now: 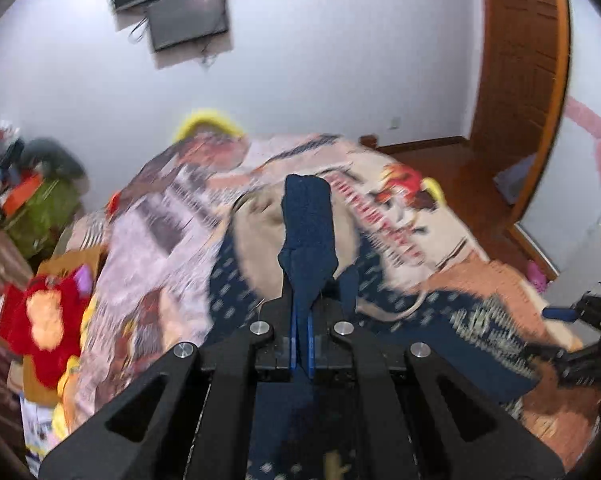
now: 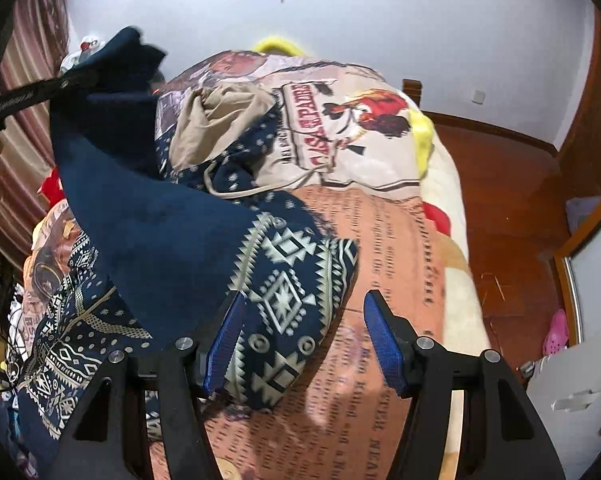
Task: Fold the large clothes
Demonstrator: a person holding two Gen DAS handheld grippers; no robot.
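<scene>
A navy hoodie (image 2: pixel 172 240) with a white geometric pattern and a beige-lined hood (image 2: pixel 216 120) lies on the bed. My left gripper (image 1: pixel 302 320) is shut on a navy cuff of the hoodie (image 1: pixel 308 216), which stands up above the fingers; in the right wrist view it holds that part raised at the upper left (image 2: pixel 112 68). My right gripper (image 2: pixel 300 344) is open, low over the bed, with the patterned edge of the hoodie (image 2: pixel 284 300) between its blue pads (image 2: pixel 384 344).
The bed is covered by a printed blanket (image 2: pixel 380 280) with a rooster picture. Stuffed toys and clutter (image 1: pixel 44 320) lie at the left of the bed. Wooden floor (image 2: pixel 508 208) and a wooden door (image 1: pixel 520 60) are at the right. A screen (image 1: pixel 184 12) hangs on the wall.
</scene>
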